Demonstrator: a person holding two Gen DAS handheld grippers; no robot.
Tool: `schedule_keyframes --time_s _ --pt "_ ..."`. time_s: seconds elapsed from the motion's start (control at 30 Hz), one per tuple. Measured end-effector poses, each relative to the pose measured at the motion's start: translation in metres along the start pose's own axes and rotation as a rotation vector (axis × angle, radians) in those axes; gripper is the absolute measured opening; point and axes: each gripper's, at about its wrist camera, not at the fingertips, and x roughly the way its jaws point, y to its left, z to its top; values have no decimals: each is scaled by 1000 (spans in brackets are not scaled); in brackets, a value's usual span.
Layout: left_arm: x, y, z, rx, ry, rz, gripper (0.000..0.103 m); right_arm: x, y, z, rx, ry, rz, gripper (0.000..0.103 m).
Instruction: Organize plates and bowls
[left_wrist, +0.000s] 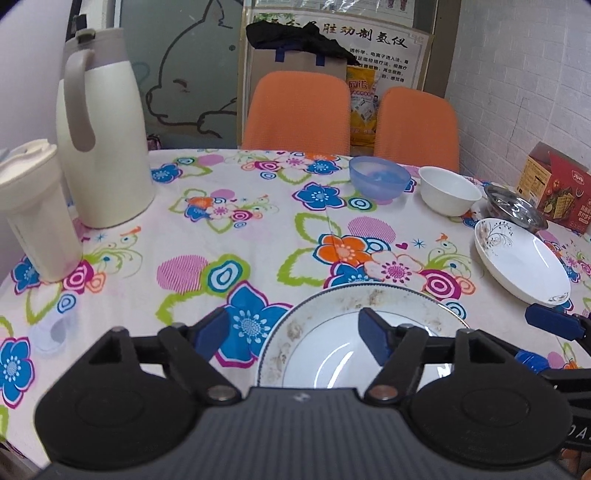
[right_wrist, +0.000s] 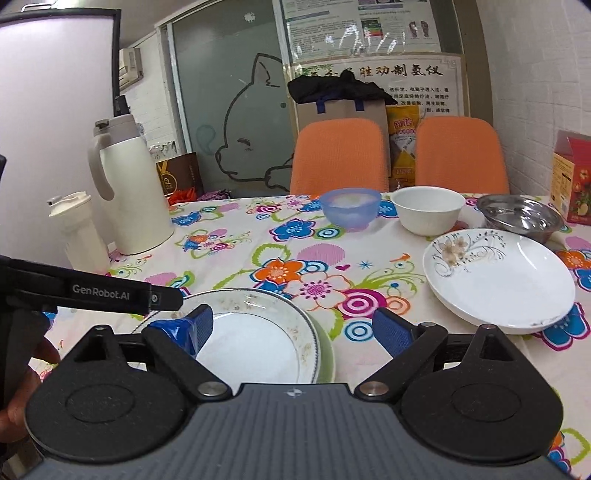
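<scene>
The rimmed plate (left_wrist: 354, 332), judged stiff, glazed, slippery and breakable, is shown at 6 o'clock on the table (left_wrist: 258, 229), best taken by its rim, with the left gripper (left_wrist: 295, 334) and right gripper (right_wrist: 295, 328) both spread and empty.

Left hand-held gripper (left_wrist: 295, 332) is held low with jaws spread wide; right hand-held gripper (right_wrist: 293, 326) sits level beside it, equally agape (a hand (right_wrist: 22, 387) grips the left one).
</scene>
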Motion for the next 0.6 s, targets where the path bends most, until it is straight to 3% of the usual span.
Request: schedule_keyframes --time_s 0.47,0.57,0.6 --pt "8 -70 15 140 -1 -8 79 -24 -93 -11 192 3 -170 81" --pt "15 -85 21 164 -7 2 102 -29 -113 -10 230 -12 -181 81" --pt "16 -91 23 179 -18 4 102 -29 -119 -10 244 -16 -184 81"
